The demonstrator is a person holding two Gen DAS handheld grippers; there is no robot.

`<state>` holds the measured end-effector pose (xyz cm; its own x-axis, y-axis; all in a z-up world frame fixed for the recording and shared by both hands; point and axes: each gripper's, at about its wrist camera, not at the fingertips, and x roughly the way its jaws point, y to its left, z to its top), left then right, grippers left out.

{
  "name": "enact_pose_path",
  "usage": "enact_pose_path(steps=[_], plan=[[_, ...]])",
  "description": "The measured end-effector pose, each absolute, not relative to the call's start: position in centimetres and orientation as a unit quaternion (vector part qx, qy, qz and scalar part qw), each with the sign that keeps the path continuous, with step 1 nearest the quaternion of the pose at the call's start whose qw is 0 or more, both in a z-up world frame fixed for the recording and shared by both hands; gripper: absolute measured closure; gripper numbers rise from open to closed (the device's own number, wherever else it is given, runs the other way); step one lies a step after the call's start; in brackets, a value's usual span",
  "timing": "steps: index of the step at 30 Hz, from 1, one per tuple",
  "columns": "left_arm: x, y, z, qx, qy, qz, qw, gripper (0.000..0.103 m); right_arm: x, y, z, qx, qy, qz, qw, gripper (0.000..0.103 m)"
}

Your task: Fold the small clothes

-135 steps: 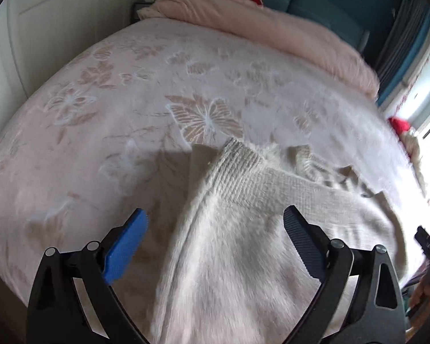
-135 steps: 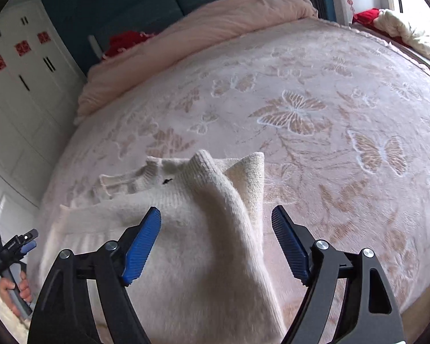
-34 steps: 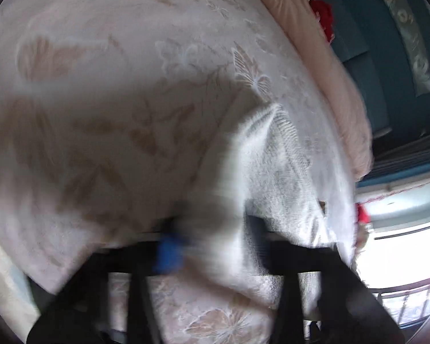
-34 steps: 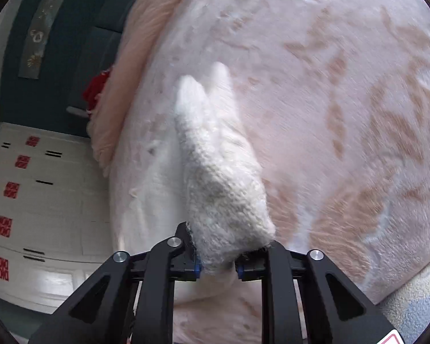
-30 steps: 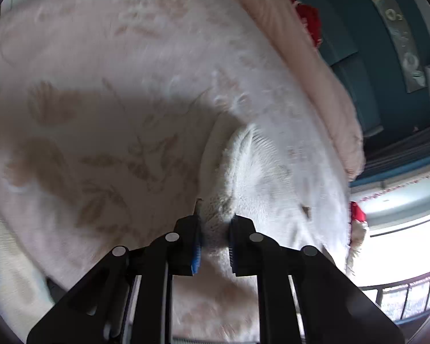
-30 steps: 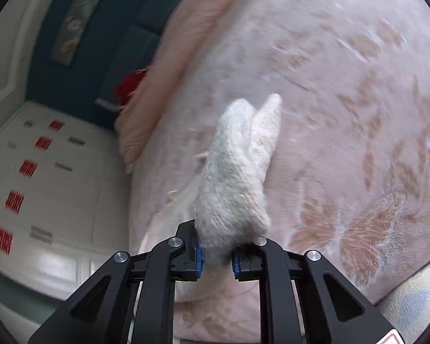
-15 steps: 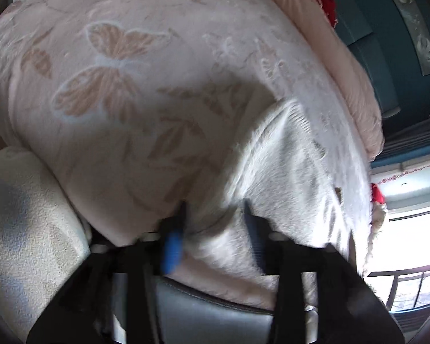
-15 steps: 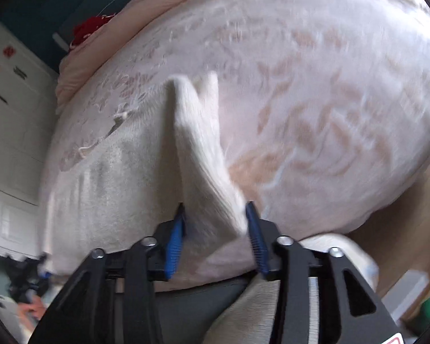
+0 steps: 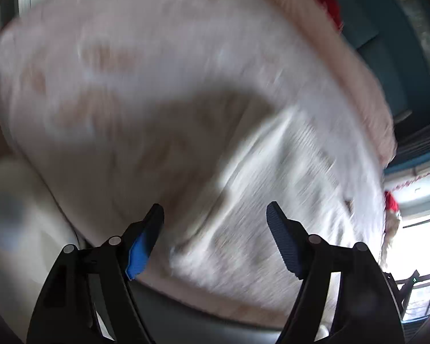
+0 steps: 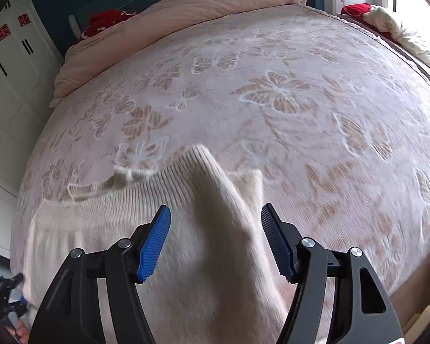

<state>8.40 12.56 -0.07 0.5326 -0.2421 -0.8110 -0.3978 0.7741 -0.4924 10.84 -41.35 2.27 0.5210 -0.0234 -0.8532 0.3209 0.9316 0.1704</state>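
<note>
A cream knitted sweater (image 10: 146, 229) lies on the bed near its front edge, with a sleeve (image 10: 229, 200) folded over the body toward me. My right gripper (image 10: 215, 240) is open and empty, its blue pads on either side of the folded sleeve. In the blurred left wrist view the sweater (image 9: 286, 189) lies ahead. My left gripper (image 9: 215, 243) is open and empty above the sweater's near edge.
The bed is covered by a pink butterfly-patterned blanket (image 10: 272, 86). A rolled pink duvet (image 10: 186, 14) lies at the head with a red item (image 10: 106, 20). White wardrobe doors (image 10: 8, 57) stand at the left. A cream and red bundle (image 10: 387, 25) sits at the far right.
Both grippers were shut on the sweater a second ago. They have opened and let it go. The sweater now lies flat with the sleeve folded over.
</note>
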Motion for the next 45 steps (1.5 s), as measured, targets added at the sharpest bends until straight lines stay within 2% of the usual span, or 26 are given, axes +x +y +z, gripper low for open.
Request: enact_pose_path(steps=[2, 5, 8, 9, 10, 11, 12, 13, 15, 19, 22, 23, 25, 26, 27, 28, 29, 30, 31, 32, 33, 38, 40, 42, 44, 45], plan=[[9.4, 12.6, 2.3, -0.303, 0.455, 0.043, 0.836, 0.028, 12.8, -40.9, 1.8, 0.162, 0.482, -0.079, 0.857, 0.039], [13.9, 11.4, 3.8, -0.247, 0.46, 0.014, 0.853, 0.012, 15.5, -40.2, 0.1, 0.16, 0.5, -0.07, 0.848, 0.039], [18.5, 10.0, 1.8, -0.225, 0.486, -0.003, 0.844, 0.012, 17.0, -40.3, -2.0, 0.173, 0.521, -0.079, 0.832, 0.038], [20.4, 9.3, 0.3, -0.219, 0.508, -0.005, 0.833, 0.017, 17.1, -40.3, -2.5, 0.182, 0.522, -0.082, 0.829, 0.04], [21.4, 8.8, -0.8, -0.223, 0.523, -0.019, 0.822, 0.024, 17.0, -40.4, -2.8, 0.188, 0.52, -0.084, 0.829, 0.047], [22.4, 8.1, -2.1, -0.222, 0.54, -0.037, 0.811, 0.049, 17.0, -40.1, -2.9, 0.189, 0.519, -0.082, 0.83, 0.083], [23.1, 7.9, -2.7, -0.212, 0.555, -0.034, 0.804, 0.075, 17.1, -39.9, -2.9, 0.185, 0.523, -0.081, 0.828, 0.099], [23.7, 7.4, -3.2, -0.194, 0.566, -0.02, 0.801, 0.085, 17.0, -39.9, -2.5, 0.189, 0.517, -0.077, 0.831, 0.1], [23.9, 7.2, -1.9, -0.193, 0.548, -0.03, 0.813, 0.094, 16.4, -40.0, 0.2, 0.193, 0.476, -0.062, 0.855, 0.102], [24.3, 8.5, 1.8, -0.217, 0.497, -0.032, 0.84, 0.096, 15.6, -41.8, 5.3, 0.2, 0.4, -0.074, 0.891, 0.102], [25.8, 8.3, 0.0, -0.219, 0.517, -0.024, 0.827, 0.096, 16.7, -44.1, 3.5, 0.216, 0.433, -0.09, 0.871, 0.096], [25.9, 8.0, -1.0, -0.216, 0.532, -0.021, 0.819, 0.095, 17.1, -44.5, 2.0, 0.234, 0.457, -0.085, 0.854, 0.09], [25.7, 7.8, -1.9, -0.218, 0.541, -0.021, 0.812, 0.094, 17.4, -43.8, -0.1, 0.235, 0.488, -0.068, 0.838, 0.071], [25.3, 7.7, -2.1, -0.217, 0.541, -0.021, 0.812, 0.093, 17.5, -43.3, -0.6, 0.22, 0.495, -0.066, 0.838, 0.044], [25.0, 7.6, -2.4, -0.217, 0.542, -0.023, 0.812, 0.092, 17.6, -42.7, -1.2, 0.201, 0.501, -0.066, 0.839, 0.035], [24.7, 7.4, -2.6, -0.216, 0.544, -0.025, 0.811, 0.09, 17.7, -42.1, -1.7, 0.19, 0.506, -0.064, 0.839, 0.035], [24.7, 7.3, -2.8, -0.215, 0.546, -0.029, 0.809, 0.086, 18.0, -41.5, -2.6, 0.181, 0.517, -0.054, 0.835, 0.04], [24.7, 7.2, -3.0, -0.213, 0.546, -0.031, 0.81, 0.085, 18.2, -41.1, -3.1, 0.177, 0.525, -0.047, 0.831, 0.069], [24.7, 7.2, -3.0, -0.208, 0.547, -0.032, 0.811, 0.085, 18.5, -40.7, -3.7, 0.17, 0.535, -0.044, 0.826, 0.087], [24.8, 7.0, -2.7, -0.202, 0.546, -0.035, 0.812, 0.087, 18.7, -40.3, -3.6, 0.162, 0.537, -0.045, 0.827, 0.092], [24.9, 6.9, -2.0, -0.196, 0.537, -0.04, 0.819, 0.095, 18.6, -40.0, -2.7, 0.162, 0.521, -0.045, 0.837, 0.094], [25.2, 6.5, 0.5, -0.162, 0.511, -0.038, 0.843, 0.095, 17.6, -41.6, 2.9, 0.177, 0.432, -0.059, 0.883, 0.095], [25.9, 6.2, -1.3, -0.139, 0.533, -0.02, 0.834, 0.095, 19.0, -42.4, 0.4, 0.175, 0.471, -0.062, 0.862, 0.094], [26.3, 6.1, -4.0, -0.118, 0.562, -0.003, 0.819, 0.091, 20.1, -42.8, -4.4, 0.152, 0.55, -0.087, 0.817, 0.091], [25.4, 6.9, -3.8, -0.14, 0.547, -0.007, 0.825, 0.09, 19.0, -42.6, -4.2, 0.153, 0.535, -0.091, 0.826, 0.086], [24.4, 7.7, -2.8, -0.166, 0.533, -0.007, 0.829, 0.085, 18.1, -42.3, -2.9, 0.154, 0.515, -0.1, 0.837, 0.077]])
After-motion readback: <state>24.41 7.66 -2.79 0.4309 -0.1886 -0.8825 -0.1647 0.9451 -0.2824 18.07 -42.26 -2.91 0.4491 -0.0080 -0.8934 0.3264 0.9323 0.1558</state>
